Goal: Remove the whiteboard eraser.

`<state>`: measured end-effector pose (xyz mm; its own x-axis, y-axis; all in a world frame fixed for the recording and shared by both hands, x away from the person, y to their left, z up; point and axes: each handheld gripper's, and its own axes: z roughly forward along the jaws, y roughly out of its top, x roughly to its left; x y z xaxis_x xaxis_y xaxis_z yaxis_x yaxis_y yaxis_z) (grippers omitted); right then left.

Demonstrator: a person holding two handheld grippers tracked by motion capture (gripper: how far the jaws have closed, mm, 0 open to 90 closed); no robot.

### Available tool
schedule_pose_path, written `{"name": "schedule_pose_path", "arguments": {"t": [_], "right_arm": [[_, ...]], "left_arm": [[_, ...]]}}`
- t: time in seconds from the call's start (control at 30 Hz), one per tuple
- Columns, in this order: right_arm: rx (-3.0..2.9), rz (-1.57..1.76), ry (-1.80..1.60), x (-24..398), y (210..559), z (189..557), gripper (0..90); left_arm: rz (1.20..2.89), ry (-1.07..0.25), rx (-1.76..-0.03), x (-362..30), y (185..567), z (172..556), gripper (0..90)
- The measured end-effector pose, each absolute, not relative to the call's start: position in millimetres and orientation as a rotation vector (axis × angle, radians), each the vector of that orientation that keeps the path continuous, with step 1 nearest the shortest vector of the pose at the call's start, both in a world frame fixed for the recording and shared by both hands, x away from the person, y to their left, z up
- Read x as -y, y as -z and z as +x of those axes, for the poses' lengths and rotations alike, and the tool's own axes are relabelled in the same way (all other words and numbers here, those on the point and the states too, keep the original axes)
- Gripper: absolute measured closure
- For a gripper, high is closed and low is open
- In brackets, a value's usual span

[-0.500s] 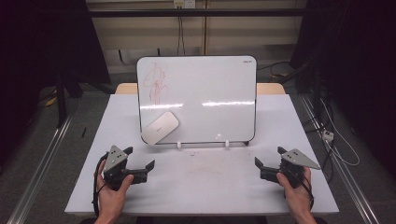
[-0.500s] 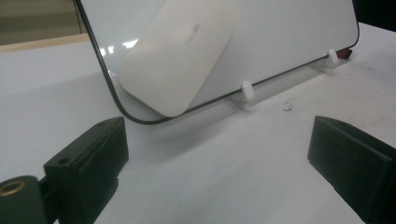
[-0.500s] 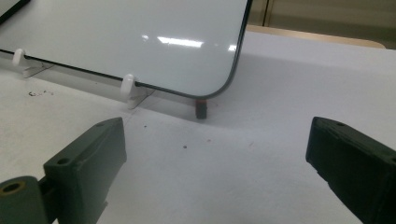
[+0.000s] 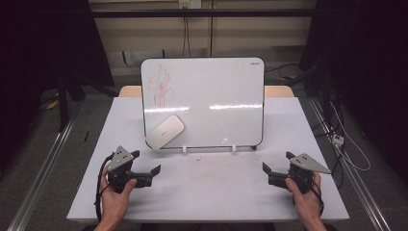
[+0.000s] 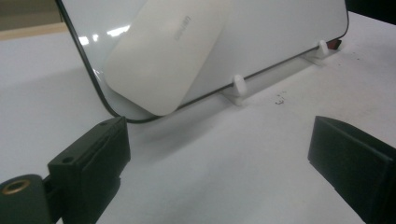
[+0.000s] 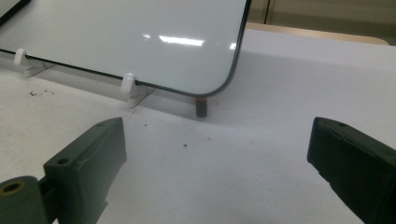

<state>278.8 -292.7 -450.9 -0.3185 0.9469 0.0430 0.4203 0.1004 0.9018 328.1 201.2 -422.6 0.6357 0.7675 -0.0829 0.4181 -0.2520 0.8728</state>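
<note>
A whiteboard stands upright at the middle of the white table, with a red scribble at its upper left. A white eraser clings to the board's lower left corner. My left gripper hovers low over the table in front of that corner, open, with nothing between its jaws. In the left gripper view the eraser lies just ahead of the gripper. My right gripper sits near the board's lower right corner, open and empty.
White clip feet hold the board's bottom edge. A small dark stub with a red tip lies under the board's right corner. Dark specks dot the table in front. Cables run along the floor at the right.
</note>
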Motion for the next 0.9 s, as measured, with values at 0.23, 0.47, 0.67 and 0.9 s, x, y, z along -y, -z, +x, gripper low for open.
{"name": "schedule_pose_path", "arguments": {"t": [0.23,0.47,0.67,0.9], "right_arm": [[-1.811,1.339,-1.183,294,451,280,4.5],[-1.814,1.344,-1.177,294,452,281,4.5],[-1.807,1.356,-1.175,296,453,281,4.6],[-1.812,1.351,-1.180,294,452,280,4.6]], "left_arm": [[1.919,-0.423,-0.966,-192,420,343,5.8],[2.002,-0.448,-0.880,-179,411,352,6.1],[2.030,-0.439,-0.845,-169,406,362,5.4],[2.048,-0.468,-0.816,-158,397,372,6.0]]}}
